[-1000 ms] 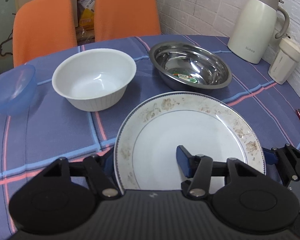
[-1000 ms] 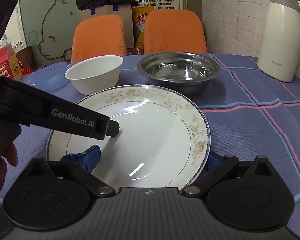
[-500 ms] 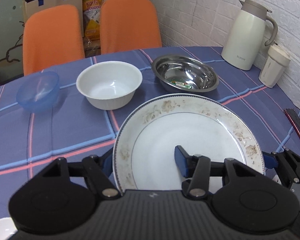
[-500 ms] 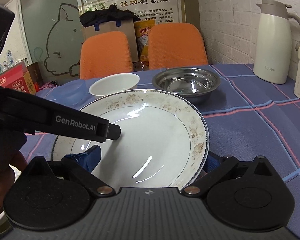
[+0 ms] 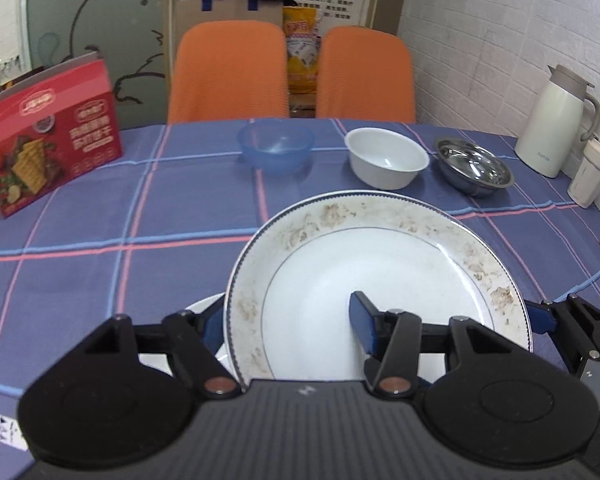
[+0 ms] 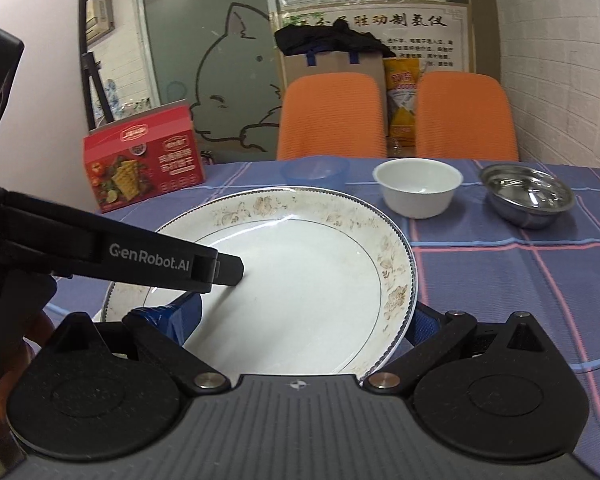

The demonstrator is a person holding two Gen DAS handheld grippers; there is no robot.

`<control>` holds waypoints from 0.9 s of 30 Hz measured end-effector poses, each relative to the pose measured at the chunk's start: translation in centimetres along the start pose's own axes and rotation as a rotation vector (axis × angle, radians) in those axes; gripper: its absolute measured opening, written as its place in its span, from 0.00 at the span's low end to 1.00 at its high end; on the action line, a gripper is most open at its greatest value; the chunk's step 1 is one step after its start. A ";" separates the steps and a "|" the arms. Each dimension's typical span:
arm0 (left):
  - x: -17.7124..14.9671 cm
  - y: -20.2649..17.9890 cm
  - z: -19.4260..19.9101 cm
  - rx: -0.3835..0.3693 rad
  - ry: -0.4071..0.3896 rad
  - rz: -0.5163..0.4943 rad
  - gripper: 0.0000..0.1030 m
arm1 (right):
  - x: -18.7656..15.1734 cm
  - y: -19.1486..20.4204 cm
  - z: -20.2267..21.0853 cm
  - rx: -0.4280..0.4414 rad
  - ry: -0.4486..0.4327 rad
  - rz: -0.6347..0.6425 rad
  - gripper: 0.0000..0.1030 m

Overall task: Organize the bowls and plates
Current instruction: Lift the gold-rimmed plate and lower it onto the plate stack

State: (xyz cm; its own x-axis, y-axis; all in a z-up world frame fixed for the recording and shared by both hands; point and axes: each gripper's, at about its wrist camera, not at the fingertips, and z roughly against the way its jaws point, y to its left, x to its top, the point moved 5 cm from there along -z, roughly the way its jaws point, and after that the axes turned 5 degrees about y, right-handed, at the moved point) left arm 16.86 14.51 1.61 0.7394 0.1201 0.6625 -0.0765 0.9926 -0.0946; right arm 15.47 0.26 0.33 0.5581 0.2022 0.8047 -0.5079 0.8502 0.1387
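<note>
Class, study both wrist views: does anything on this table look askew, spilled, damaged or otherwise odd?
The big plate is off the table and tilted, gripped at its edges by both the left gripper and the right gripper. Its rim pattern looks worn or smudged brown. The three bowls stand upright, and nothing is spilled.

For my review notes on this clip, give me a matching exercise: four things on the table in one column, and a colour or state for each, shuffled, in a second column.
Things:
1. plate
2. steel bowl
3. blue bowl
4. red box

States:
A. standing upright at the table's left edge
B. see-through plastic, empty
C. gripped at its rim by both grippers
D. shiny metal, nearest the white jug

Pairs: 1-C, 2-D, 3-B, 4-A

The left gripper and right gripper each pinch the plate's near rim.
</note>
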 end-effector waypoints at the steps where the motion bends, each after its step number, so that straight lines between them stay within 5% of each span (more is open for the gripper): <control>1: -0.5 0.8 0.4 0.012 -0.003 0.011 0.49 | -0.2 0.9 -0.1 0.014 0.004 0.009 0.88; 9: -4.5 5.4 1.4 0.039 0.022 0.093 0.49 | -2.1 5.1 -1.0 0.071 0.062 0.065 0.87; 17: -5.9 6.0 0.2 -0.020 0.030 0.134 0.50 | -3.4 5.2 -1.5 0.031 0.072 0.111 0.87; 22: -6.0 5.9 0.3 -0.017 0.007 0.128 0.52 | -4.0 4.9 -2.3 0.024 0.109 0.124 0.87; 27: -5.5 6.2 2.1 0.027 -0.062 0.115 0.57 | -3.2 4.5 -1.2 0.035 0.048 0.116 0.86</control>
State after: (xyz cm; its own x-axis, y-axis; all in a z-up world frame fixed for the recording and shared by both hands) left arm 10.93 20.06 -1.03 0.6821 0.2330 0.6931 -0.1765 0.9723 -0.1532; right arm 12.18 3.96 -2.31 0.5249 0.3217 0.7880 -0.5926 0.8027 0.0670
